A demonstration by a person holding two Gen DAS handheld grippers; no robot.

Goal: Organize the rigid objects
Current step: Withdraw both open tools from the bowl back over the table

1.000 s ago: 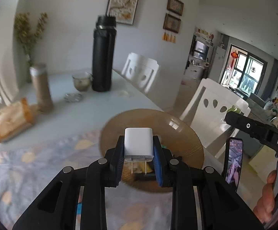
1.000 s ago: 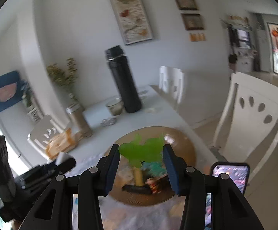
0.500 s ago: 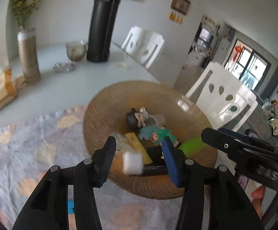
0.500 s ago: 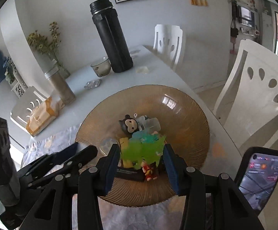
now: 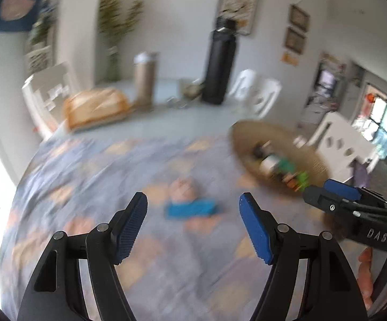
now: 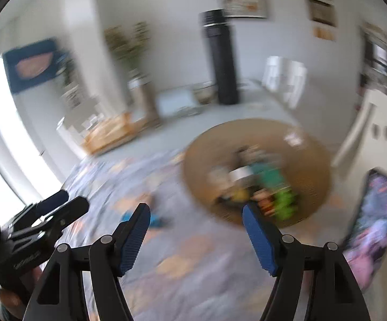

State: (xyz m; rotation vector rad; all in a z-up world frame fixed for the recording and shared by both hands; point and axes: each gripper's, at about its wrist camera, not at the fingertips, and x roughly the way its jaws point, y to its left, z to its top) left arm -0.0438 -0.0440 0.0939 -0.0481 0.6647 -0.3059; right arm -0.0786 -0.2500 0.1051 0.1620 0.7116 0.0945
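Observation:
Both views are motion-blurred. A round woven tray (image 6: 311,157) holds several small items, among them a white charger (image 6: 240,174), a green toy tree (image 6: 284,200) and figurines. It also shows in the left wrist view (image 5: 249,139). My left gripper (image 5: 193,200) is open and empty above the patterned cloth, facing a blue flat object (image 5: 190,208). My right gripper (image 6: 194,210) is open and empty in front of the tray. The blue object (image 6: 156,220) lies just past its left finger.
A tall black flask (image 6: 220,56), a tan canister (image 5: 145,77), a small bowl and a bread bag (image 5: 97,109) stand at the table's far side. White chairs (image 6: 386,133) flank the right. A phone (image 6: 375,206) sits at the right edge.
Both grippers opened and dropped their loads into the tray: the white charger from the left, the green tree from the right. Both then pulled back and swung left over the cloth.

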